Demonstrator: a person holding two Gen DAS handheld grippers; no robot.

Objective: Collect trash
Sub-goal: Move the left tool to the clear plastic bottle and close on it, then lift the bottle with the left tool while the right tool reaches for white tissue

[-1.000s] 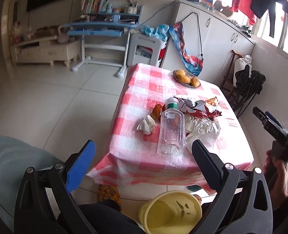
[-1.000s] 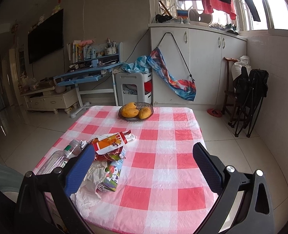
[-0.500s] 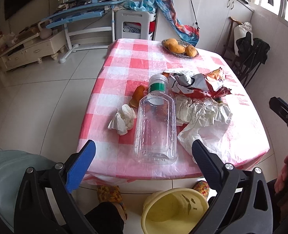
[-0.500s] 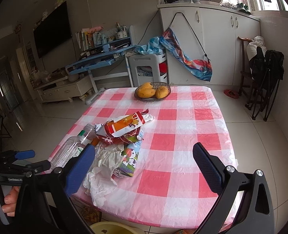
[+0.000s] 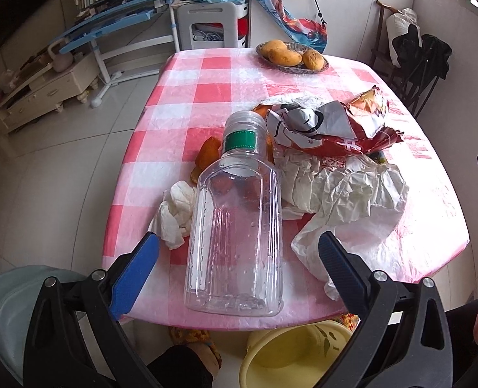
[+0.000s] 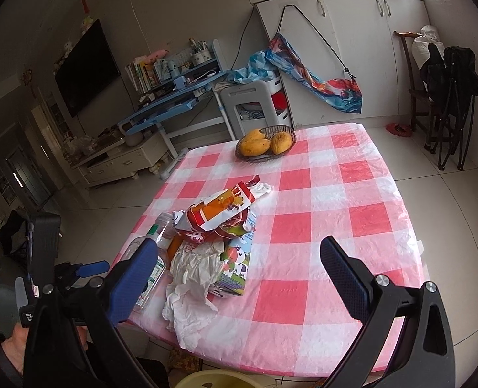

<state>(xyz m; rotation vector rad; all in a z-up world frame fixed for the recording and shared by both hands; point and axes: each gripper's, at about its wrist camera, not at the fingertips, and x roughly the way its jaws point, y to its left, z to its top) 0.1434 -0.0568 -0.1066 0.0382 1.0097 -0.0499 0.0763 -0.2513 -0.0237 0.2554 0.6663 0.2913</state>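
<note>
**A:** Where does the trash sit?

**B:** It is bunched at the near left corner of the surface (image 5: 206,74), which wears a red-and-white checked cloth. A clear plastic bottle (image 5: 235,226) with a green neck band lies on its side, base at the near edge, cap pointing toward the far edge. A wadded tissue (image 5: 174,213) touches its left side. On its right are a crumpled white plastic bag (image 5: 345,203) that droops over the near edge, a torn snack wrapper (image 5: 332,126), and a milk carton (image 6: 235,265) half buried under both.

**A:** And the claws?

**B:** The left claw (image 5: 237,258) is spread wide and empty, one finger on each side of the bottle's base without touching it. I judge it is lined up to close on the bottle. The right claw (image 6: 239,268) is also wide and empty, hanging over the near edge, aimed at the pile.

**A:** Where would the trash go?

**B:** A yellow bin (image 5: 290,355) stands on the floor, just below the near edge, likely so that items can drop straight in. A basket of mangoes (image 5: 292,55) at the far edge stands well apart from the pile.
</note>
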